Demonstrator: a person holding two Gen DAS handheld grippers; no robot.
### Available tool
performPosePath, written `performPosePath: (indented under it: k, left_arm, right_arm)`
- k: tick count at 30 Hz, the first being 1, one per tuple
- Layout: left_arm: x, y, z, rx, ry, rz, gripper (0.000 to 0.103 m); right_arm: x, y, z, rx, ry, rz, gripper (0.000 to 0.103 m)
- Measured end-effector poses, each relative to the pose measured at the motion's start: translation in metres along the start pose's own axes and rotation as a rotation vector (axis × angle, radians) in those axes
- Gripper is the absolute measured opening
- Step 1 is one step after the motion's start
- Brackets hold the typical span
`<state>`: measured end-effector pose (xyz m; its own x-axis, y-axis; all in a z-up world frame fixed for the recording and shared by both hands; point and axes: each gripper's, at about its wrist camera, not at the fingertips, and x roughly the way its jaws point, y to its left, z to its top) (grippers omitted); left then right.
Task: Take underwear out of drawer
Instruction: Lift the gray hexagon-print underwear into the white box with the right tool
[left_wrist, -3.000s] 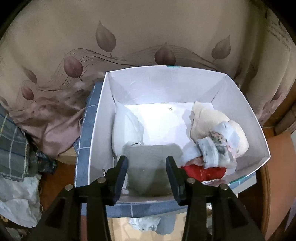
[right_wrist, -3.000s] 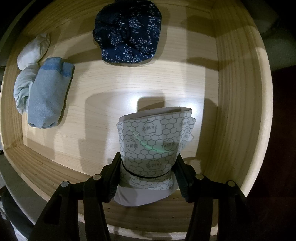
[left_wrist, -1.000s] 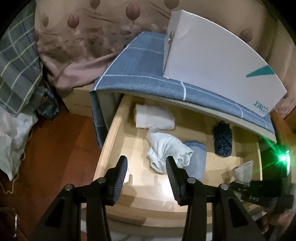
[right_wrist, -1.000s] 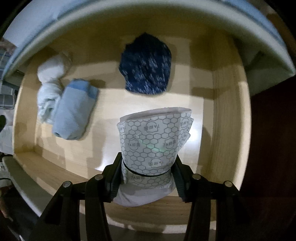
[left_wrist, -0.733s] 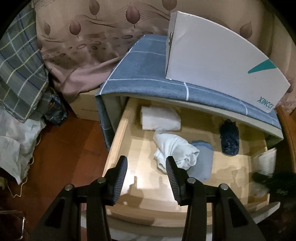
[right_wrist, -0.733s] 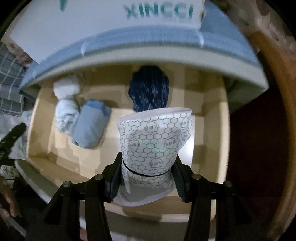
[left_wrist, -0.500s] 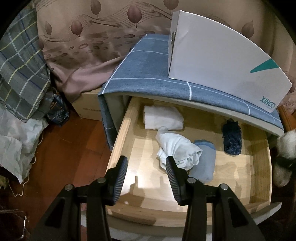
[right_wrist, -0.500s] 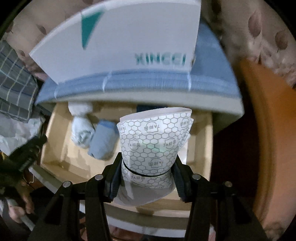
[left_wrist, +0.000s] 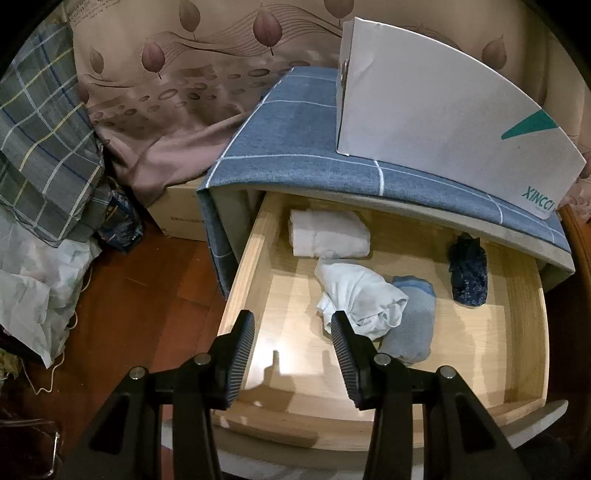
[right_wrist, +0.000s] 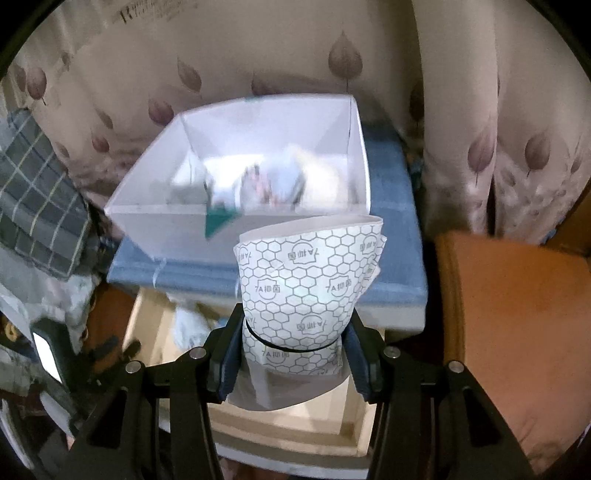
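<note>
The wooden drawer (left_wrist: 255, 251) stands pulled out below a blue-covered top. In it lie a folded white piece (left_wrist: 328, 233), a crumpled white piece (left_wrist: 364, 295), a light blue roll (left_wrist: 412, 321) and a dark blue patterned bundle (left_wrist: 468, 275). My left gripper (left_wrist: 293, 325) hovers open over the drawer's front left part, with nothing between its fingers. My right gripper (right_wrist: 291, 332) is shut on a grey underwear roll wrapped in hexagon-printed paper (right_wrist: 308, 284), held high in front of the white box (right_wrist: 166, 218) on the blue top.
The white box (left_wrist: 443, 122) on the blue checked cover (left_wrist: 280, 133) holds several blurred garments. A leaf-print curtain (left_wrist: 192, 74) hangs behind. Plaid cloth (left_wrist: 40, 147) and bags lie at the left on the red-brown floor. An orange cushion (right_wrist: 513, 317) is at the right.
My right gripper has risen out of the drawer with the wrapped roll, from the drawer floor up to the white box's level. The left gripper has stayed over the drawer, tilting slightly.
</note>
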<state>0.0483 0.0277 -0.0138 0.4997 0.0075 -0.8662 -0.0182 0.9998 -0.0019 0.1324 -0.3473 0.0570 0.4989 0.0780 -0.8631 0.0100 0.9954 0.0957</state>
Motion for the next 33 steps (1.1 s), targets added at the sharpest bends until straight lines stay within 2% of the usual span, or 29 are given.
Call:
performPosePath:
  k: [9,16,27,33]
  left_arm:
    - [-0.001,0.001,-0.001,-0.004,-0.005,0.000,0.044]
    - [-0.004,0.005,0.000,-0.012,-0.007,-0.004,0.044]
    - [-0.003,0.004,0.001,-0.016,-0.017,-0.008,0.044]
    - [-0.003,0.004,0.001,-0.017,-0.017,-0.010,0.044]
  right_arm:
    - [-0.009,0.017,0.060,-0.008,-0.079,-0.010,0.046]
    - [0.024,0.022,0.100,-0.005,-0.051,-0.049,0.046]
    - [0.094,0.019,0.116,-0.003,0.049,-0.108,0.048]
    - [0.118,0.017,0.109,-0.009,0.096,-0.137,0.053]
